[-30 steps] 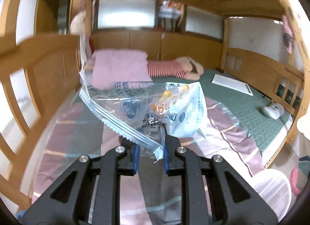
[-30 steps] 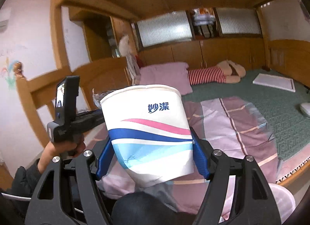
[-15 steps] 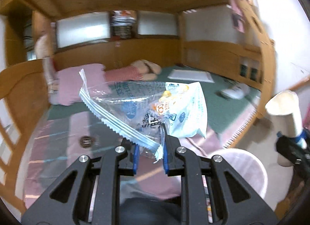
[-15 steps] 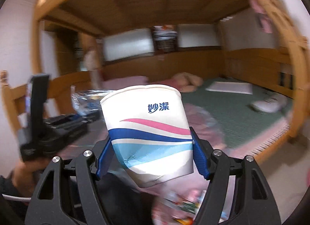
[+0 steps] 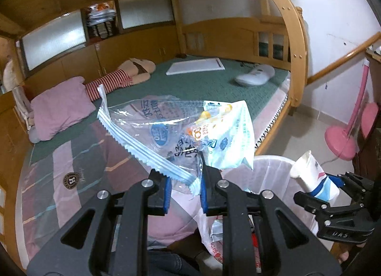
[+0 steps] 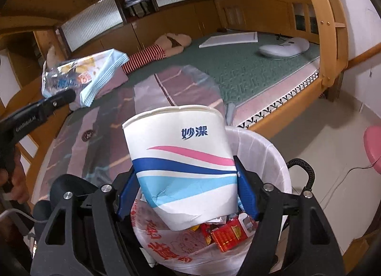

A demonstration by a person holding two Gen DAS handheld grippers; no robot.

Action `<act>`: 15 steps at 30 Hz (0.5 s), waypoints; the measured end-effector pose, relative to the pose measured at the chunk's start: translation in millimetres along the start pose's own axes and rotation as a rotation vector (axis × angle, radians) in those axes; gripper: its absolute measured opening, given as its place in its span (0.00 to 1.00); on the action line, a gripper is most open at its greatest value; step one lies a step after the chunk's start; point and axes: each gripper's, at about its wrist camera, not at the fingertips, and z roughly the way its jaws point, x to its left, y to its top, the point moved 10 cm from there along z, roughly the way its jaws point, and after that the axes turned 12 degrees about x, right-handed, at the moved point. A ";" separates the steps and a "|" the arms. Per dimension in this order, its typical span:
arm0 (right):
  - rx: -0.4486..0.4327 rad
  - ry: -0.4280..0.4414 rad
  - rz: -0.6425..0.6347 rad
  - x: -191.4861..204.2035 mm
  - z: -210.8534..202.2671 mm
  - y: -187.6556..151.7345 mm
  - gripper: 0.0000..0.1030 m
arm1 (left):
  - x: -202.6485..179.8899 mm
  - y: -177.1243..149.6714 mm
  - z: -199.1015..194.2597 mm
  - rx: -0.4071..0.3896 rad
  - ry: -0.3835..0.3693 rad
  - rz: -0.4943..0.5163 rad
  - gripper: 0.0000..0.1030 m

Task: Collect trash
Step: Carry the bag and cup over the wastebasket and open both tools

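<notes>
Bunk bed [image 5: 214,85] fills most of the room: green mat, striped blanket nearest us, pink pillow [image 5: 59,104] at the head, striped plush doll [image 6: 152,56], white board [image 5: 195,67] and a white gadget [image 6: 283,48] further back. None of those look like trash.

Trash bin [image 6: 273,157] with a white liner sits on the floor at the bed's edge. Already has stuff in it: red packets [image 6: 228,233] and wrappers, so collection is partly done.

Right gripper [image 6: 185,195] is clamped on a paper cup [image 6: 181,164], blue/pink stripes, dented where the pads squeeze it. Cup sits directly above the bin opening, mouth tilted away from the camera. Not released yet.

Left gripper [image 5: 184,192] has its jaws pinched on the corner of a clear plastic bag [image 5: 171,133], with a crumpled printed wrapper bunched in with it. Bag hangs over the blanket, just beside the bin rim, not over the opening yet.

Status, my read: pickup of both items done, both in transit to the bin. Left to do: let the cup go, swing the bag over the opening and drop it. Can't see any more loose trash on the bed from either view, so this may be near the last load, but the floor is mostly out of frame.

Risk: bag is light and floppy, could catch the rim or drift back onto the blanket.
</notes>
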 end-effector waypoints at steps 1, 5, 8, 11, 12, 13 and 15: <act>0.011 0.000 -0.004 -2.0 0.6 -4.1 0.74 | -3.4 -1.0 4.6 0.014 -0.013 0.012 0.19; -0.008 -0.040 -0.010 -5.8 -3.3 -7.1 0.95 | -17.8 -6.5 27.1 0.087 -0.079 0.062 0.24; -0.029 -0.050 -0.010 -10.1 -6.1 -5.5 0.95 | -30.9 -12.4 43.7 0.140 -0.142 0.072 0.42; -0.070 -0.090 -0.011 -15.7 -13.5 -4.3 0.95 | -33.9 -17.5 52.2 0.159 -0.173 0.055 0.73; -0.082 -0.099 -0.013 -17.4 -15.8 -3.4 0.95 | -31.7 -18.5 54.0 0.163 -0.175 0.040 0.73; -0.090 -0.102 -0.013 -17.4 -17.8 -2.2 0.95 | -29.8 -19.7 54.7 0.168 -0.183 0.025 0.74; -0.105 -0.090 -0.020 -14.3 -21.4 -0.5 0.95 | -24.9 -20.9 53.1 0.167 -0.192 -0.003 0.79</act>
